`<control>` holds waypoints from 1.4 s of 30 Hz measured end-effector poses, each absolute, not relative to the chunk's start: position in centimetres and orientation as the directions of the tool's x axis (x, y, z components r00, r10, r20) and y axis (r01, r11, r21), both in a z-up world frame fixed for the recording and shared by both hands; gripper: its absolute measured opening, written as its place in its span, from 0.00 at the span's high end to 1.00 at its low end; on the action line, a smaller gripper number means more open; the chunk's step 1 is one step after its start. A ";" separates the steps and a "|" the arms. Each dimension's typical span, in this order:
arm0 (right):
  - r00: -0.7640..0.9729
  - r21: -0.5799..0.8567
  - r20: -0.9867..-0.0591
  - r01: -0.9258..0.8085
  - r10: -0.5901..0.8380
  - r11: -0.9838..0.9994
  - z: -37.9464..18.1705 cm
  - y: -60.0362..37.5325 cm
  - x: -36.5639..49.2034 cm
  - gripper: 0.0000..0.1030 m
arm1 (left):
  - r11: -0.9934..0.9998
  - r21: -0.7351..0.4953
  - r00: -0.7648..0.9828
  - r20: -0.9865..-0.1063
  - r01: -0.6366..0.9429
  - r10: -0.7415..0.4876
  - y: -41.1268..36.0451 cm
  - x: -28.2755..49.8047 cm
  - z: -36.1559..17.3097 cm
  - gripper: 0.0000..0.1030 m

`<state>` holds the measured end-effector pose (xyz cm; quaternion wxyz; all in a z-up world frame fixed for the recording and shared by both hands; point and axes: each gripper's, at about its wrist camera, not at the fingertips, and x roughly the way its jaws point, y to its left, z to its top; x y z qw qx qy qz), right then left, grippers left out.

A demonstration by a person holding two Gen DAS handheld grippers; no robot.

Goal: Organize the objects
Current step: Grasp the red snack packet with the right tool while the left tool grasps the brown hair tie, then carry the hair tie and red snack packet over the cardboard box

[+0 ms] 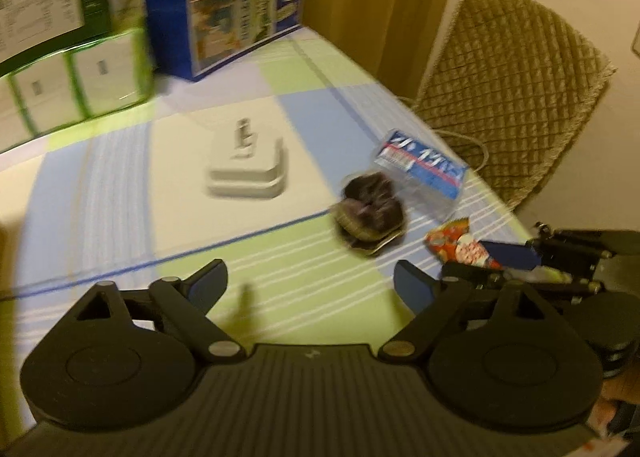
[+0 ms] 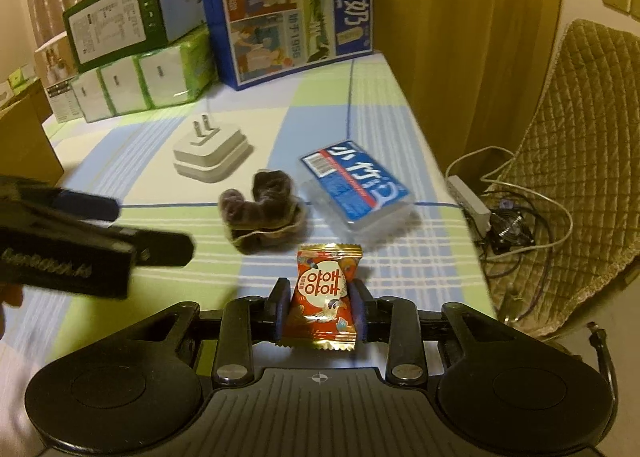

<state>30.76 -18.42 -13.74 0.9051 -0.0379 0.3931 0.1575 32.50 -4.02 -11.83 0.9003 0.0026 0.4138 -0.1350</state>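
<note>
My right gripper (image 2: 320, 309) is shut on a small red snack packet (image 2: 325, 297), held above the near part of the table; the same packet (image 1: 460, 249) shows at the right of the left wrist view. My left gripper (image 1: 310, 283) is open and holds nothing, hovering over the checked tablecloth (image 1: 120, 185); it also shows from the side as the left gripper (image 2: 116, 229) in the right wrist view. Ahead lie a dark fuzzy hair scrunchie (image 2: 260, 209) (image 1: 370, 211), a blue-labelled clear plastic case (image 2: 358, 187) (image 1: 422, 169) and a white plug adapter (image 2: 210, 151) (image 1: 248, 169), prongs up.
At the back stand a blue milk carton box (image 2: 296, 9), green tissue packs (image 2: 148, 81) and a green-white box (image 2: 120, 21). A quilted chair (image 2: 580, 137) and a power strip with cables (image 2: 472, 197) sit past the table's right edge.
</note>
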 end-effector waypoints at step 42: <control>0.600 0.166 -0.727 -0.317 0.334 0.934 -8.7 -17.1 24.6 0.72 | 0.977 -0.106 0.606 -0.771 0.183 -0.197 -0.3 21.9 -8.5 0.82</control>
